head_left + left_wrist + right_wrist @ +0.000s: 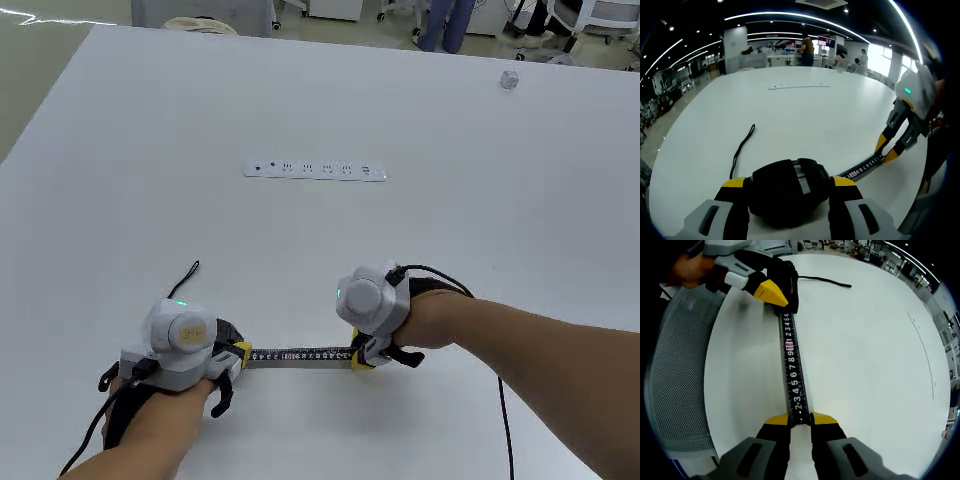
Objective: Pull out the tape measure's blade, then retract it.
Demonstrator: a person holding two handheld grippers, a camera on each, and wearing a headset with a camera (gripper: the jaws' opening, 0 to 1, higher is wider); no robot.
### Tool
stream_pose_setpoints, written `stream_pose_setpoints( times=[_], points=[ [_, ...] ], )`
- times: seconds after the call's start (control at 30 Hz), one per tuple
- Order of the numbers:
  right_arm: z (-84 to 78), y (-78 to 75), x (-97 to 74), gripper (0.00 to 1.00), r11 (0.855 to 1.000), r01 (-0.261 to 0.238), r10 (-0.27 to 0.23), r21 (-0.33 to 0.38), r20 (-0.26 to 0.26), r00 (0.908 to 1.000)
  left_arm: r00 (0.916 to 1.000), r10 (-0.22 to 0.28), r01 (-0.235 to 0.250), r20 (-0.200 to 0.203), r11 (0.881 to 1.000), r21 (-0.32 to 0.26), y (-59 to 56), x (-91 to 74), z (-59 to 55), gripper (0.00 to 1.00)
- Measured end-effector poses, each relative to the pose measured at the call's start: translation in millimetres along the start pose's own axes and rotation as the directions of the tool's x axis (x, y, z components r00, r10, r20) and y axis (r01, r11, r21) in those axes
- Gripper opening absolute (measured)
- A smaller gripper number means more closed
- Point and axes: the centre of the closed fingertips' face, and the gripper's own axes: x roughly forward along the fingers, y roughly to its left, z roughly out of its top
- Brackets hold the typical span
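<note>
The tape measure's black case is found on the white table, near its front edge. It is clamped between the yellow-tipped jaws of the left gripper, which are closed against its two sides. The blade is out of the case and runs low along the tabletop, with its printed numbers facing up. Its free end is pinched between the jaws of the right gripper, which are pressed together on it with their tips low at the table surface. In the head view the two grippers are seen side by side and well apart, with the blade stretched straight between them. A thin black strap is seen trailing from the case across the table, away from the person. A white power strip lies farther back near the table's middle, well apart from the work. A small clear object is noted near the far right edge.
</note>
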Motion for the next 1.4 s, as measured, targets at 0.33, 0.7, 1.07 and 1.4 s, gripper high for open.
stream_pose_setpoints(
  times=[0.33, 0.7, 1.07, 1.4],
  points=[
    [4.9, 0.7, 1.4, 0.15, 1.0, -0.001, 0.001, -0.002, 0.002, 1.0, 1.0, -0.003, 0.003, -0.002, 1.0, -0.004, 0.4, 0.3, -0.2, 0.61],
    [10.8, -0.3, 3.7, 0.15, 1.0, -0.003, 0.003, 0.001, 0.015, 0.9999, 1.0, -0.005, 0.005, -0.002, 1.0, -0.005, 0.4, 0.7, 0.0, 0.61],
    [15.1, 0.9, 4.4, 0.15, 1.0, -0.005, 0.005, 0.001, 0.024, 0.9997, 1.0, -0.004, 0.004, 0.0, 1.0, -0.011, -0.1, 1.0, -0.1, 0.61],
    [19.5, 1.0, 6.1, 0.15, 1.0, -0.007, 0.007, -0.001, 0.03, 0.9995, 1.0, -0.005, 0.005, 0.0, 1.0, -0.014, -0.3, 1.4, -0.6, 0.61]
  ],
)
